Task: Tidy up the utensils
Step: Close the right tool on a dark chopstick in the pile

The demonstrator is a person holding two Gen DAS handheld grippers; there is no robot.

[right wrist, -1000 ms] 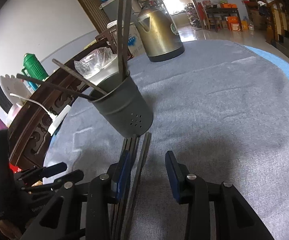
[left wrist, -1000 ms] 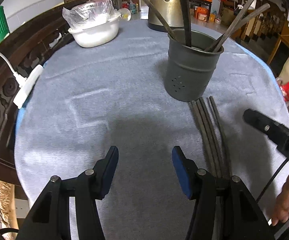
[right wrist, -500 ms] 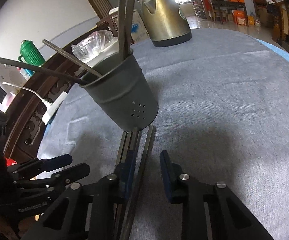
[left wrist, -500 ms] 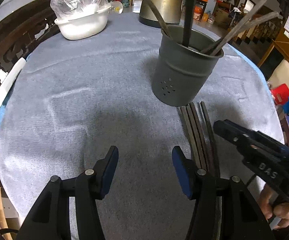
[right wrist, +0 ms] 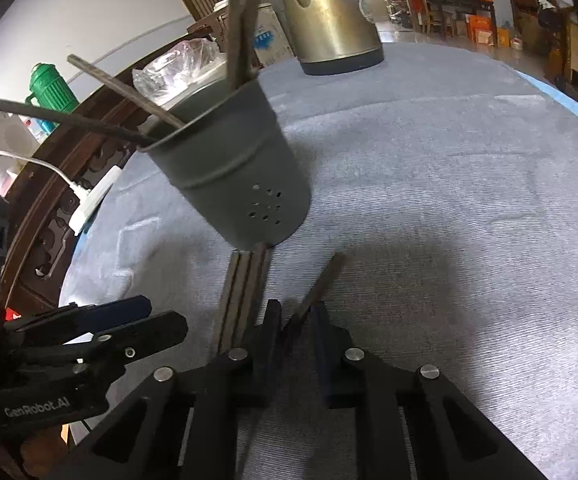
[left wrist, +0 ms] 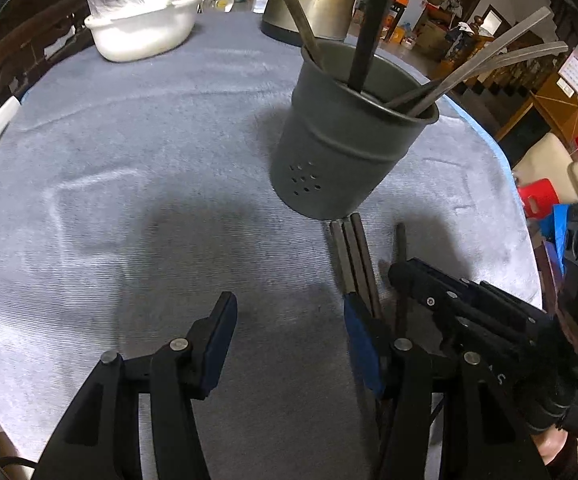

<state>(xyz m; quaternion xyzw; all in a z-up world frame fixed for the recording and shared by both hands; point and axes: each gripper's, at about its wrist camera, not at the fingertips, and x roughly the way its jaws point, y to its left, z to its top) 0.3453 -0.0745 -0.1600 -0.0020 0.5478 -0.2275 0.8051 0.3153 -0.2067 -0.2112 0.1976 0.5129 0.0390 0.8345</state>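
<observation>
A grey metal utensil holder (left wrist: 349, 148) (right wrist: 233, 176) stands on the blue-grey cloth with several chopsticks leaning in it. In front of it lie three chopsticks side by side (left wrist: 353, 256) (right wrist: 241, 284). A single chopstick (left wrist: 401, 248) (right wrist: 321, 280) lies slanted to their right. My right gripper (right wrist: 295, 316) (left wrist: 405, 276) is down over this single chopstick; its jaws are closing with the stick between them, a slim gap still showing. My left gripper (left wrist: 289, 320) (right wrist: 157, 320) hovers open over bare cloth left of the bundle, holding nothing.
A brass-coloured kettle (left wrist: 317, 0) (right wrist: 329, 20) and a white bowl under plastic (left wrist: 141, 28) stand at the back. A white power strip (right wrist: 93, 196) lies on the carved wooden rim at left. A hand (left wrist: 549, 444) holds the right gripper's handle.
The right gripper's jaws narrowed and sank around the single chopstick, which swung away from the other three. The left gripper drifted nearer the holder, still open.
</observation>
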